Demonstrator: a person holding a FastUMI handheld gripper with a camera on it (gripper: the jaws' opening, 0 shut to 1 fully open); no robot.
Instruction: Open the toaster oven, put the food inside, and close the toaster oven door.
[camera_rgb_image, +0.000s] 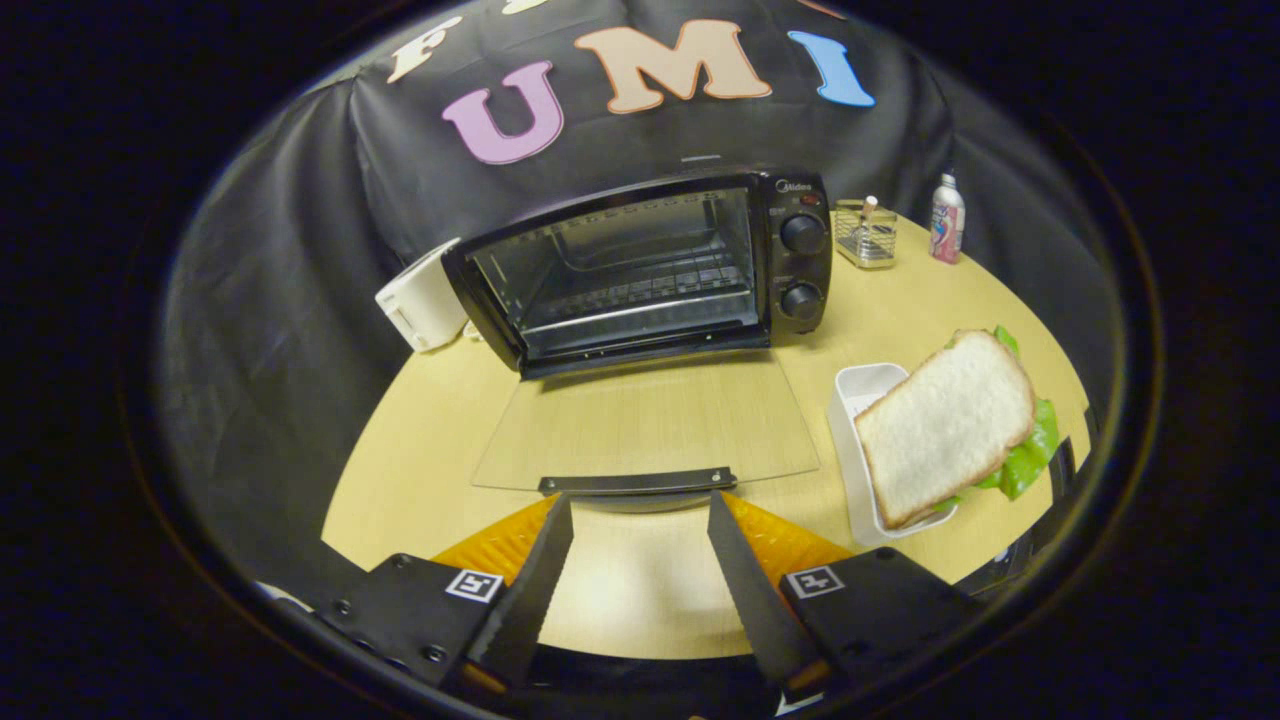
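Gripper (640, 505) open, fingers spread, nothing between them; tips sit just behind the handle (637, 483) of the toaster oven door (645, 420). Door is fully down, flat over the table (420, 470). Toaster oven (640, 270) straight ahead beyond the door, cavity empty. Sandwich (950, 425) with lettuce lies on a white tray (858, 400), ahead and right of the right finger

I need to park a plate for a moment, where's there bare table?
Bare tabletop lies left of the open glass door, before the white toaster. Another patch sits behind the sandwich tray. The open gripper crowds the door's handle.
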